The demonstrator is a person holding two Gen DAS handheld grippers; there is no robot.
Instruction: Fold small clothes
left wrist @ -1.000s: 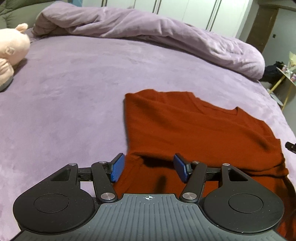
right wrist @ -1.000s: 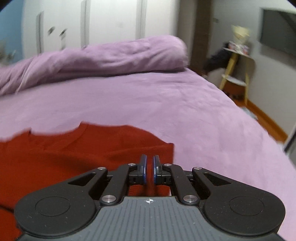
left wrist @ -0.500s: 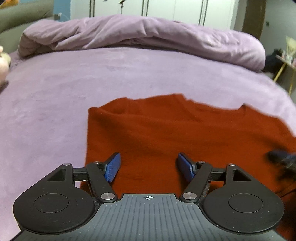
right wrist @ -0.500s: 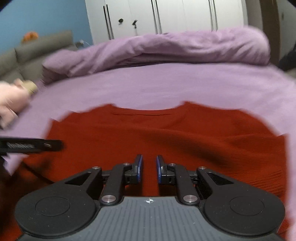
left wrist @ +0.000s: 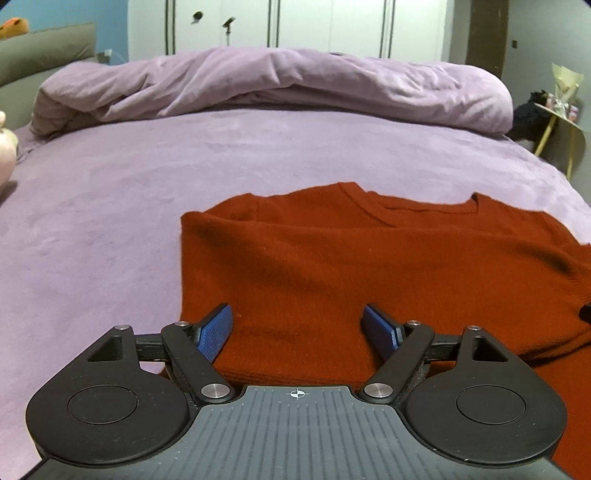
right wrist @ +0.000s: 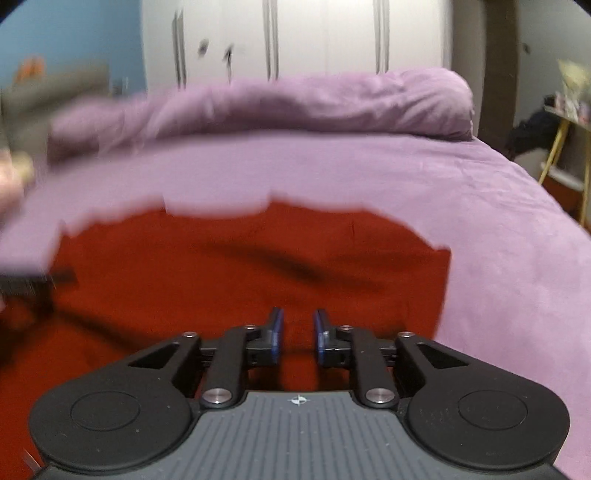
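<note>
A rust-red sweater (left wrist: 369, 266) lies flat on the purple bed, neckline toward the far side, its left side folded in to a straight edge. My left gripper (left wrist: 297, 314) hovers over the sweater's near left part. Its jaws are opening, stand wide apart, and the blue pads press on nothing. In the blurred right wrist view the sweater (right wrist: 240, 269) fills the middle. My right gripper (right wrist: 298, 317) sits low over its near right part. Its jaws are opening to a narrow gap with no cloth pinched between them. A dark blur at the left edge is the left gripper (right wrist: 33, 284).
A rumpled purple duvet (left wrist: 277, 85) lies along the far side of the bed (left wrist: 110, 206). A pale plush toy (left wrist: 5, 155) sits at the left edge. White wardrobe doors (left wrist: 295, 22) stand behind. A small table with yellow legs (left wrist: 561, 129) stands at the right.
The left jaws have spread wider and the gripper has come in lower over the sweater's left part. The right jaws have parted from shut, and its view has swung left across the sweater.
</note>
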